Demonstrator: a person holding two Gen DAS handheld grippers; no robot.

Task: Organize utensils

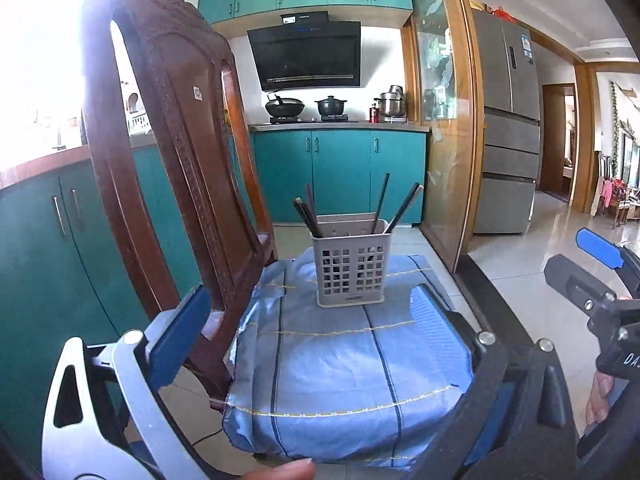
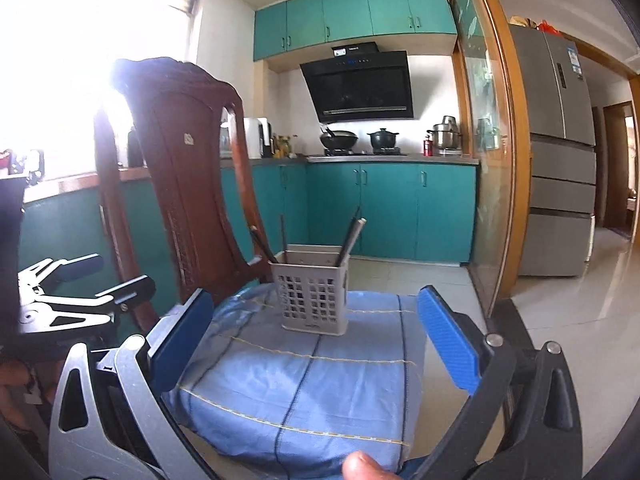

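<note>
Chopsticks (image 1: 382, 200) stand in the holder (image 1: 350, 264) on the blue cloth (image 1: 344, 364); before the holder, left gripper (image 1: 312, 332) and right gripper (image 2: 316, 340) hover, jaws spread, empty.

Only "DA" is legible — white letters on the right gripper (image 1: 600, 258); other labels blurred.

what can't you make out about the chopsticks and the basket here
- Chopsticks: lower ends hidden inside the basket, both views; exact count unclear.
- Basket's small front label: too small to read, both views.
- What lies under the blue cloth: covered.
- Window side: washed out by glare.
</note>
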